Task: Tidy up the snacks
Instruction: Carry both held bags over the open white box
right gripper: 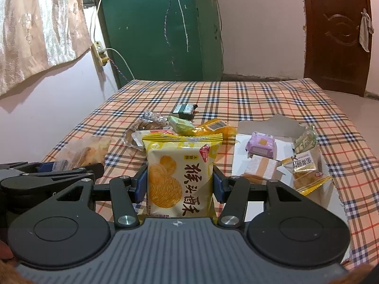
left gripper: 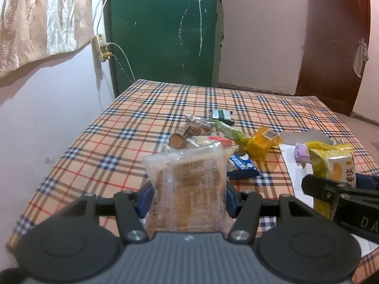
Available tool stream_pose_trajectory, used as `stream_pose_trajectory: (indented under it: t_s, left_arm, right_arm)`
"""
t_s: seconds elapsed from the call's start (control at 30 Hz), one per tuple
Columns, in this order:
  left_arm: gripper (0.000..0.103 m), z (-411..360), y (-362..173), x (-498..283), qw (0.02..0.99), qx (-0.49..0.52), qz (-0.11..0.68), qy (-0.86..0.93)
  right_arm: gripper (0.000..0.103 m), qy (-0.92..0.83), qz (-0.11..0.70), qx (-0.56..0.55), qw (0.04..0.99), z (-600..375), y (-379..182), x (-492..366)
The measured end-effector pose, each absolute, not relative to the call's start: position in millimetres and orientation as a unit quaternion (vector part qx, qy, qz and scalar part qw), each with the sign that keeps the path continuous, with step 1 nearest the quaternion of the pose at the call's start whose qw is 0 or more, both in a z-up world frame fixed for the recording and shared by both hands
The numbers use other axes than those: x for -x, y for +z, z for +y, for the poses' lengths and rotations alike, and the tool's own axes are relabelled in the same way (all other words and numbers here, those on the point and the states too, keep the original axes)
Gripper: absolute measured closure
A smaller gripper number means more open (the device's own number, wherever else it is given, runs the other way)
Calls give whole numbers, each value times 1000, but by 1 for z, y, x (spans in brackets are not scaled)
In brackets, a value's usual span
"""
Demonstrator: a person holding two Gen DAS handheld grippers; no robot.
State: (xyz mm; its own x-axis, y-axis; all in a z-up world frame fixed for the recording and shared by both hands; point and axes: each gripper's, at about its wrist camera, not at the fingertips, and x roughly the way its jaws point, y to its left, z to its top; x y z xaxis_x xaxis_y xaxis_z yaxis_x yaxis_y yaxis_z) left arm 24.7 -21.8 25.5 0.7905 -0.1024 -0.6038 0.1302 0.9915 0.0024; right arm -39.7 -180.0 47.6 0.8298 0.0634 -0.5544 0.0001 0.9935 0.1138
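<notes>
Pink walls, a green door (right gripper: 161,28) and a brown door (right gripper: 336,35) stand behind a bed spread with a plaid sheet (right gripper: 260,99) of orange, navy and white checks.

At centre of the sheet lies a loose heap of crinkly snack packets (left gripper: 203,137): clear wraps over brown biscuits, a pale green bar (right gripper: 181,124), a glossy orange-yellow pouch (left gripper: 258,145), a blue packet (left gripper: 241,165) and a dark flat pack (right gripper: 184,110) at 12 o'clock. At 3 o'clock from the heap sits a torn white cardboard box (right gripper: 274,127), holding a lilac packet (right gripper: 259,145), a cream-and-tan one (right gripper: 261,168) and others.

The left gripper (left gripper: 188,193) is closed partway on a clear packet (left gripper: 188,184) of brown cake, blue pads pressing both sides, the packet upright above the sheet at 6 o'clock.

The right gripper (right gripper: 178,183) is likewise clamped on a yellow crisp packet (right gripper: 181,172), smooth and printed with ridged crisps, held upright before the box.
</notes>
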Motion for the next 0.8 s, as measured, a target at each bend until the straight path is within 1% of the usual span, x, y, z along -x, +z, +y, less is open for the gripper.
stream_pose_trajectory:
  t_s: [0.8]
  left_arm:
    - [45,-64,36,-5,944,-35,312,-105]
  right_arm:
    - [37,-25,278,-64,958,-201,58,68]
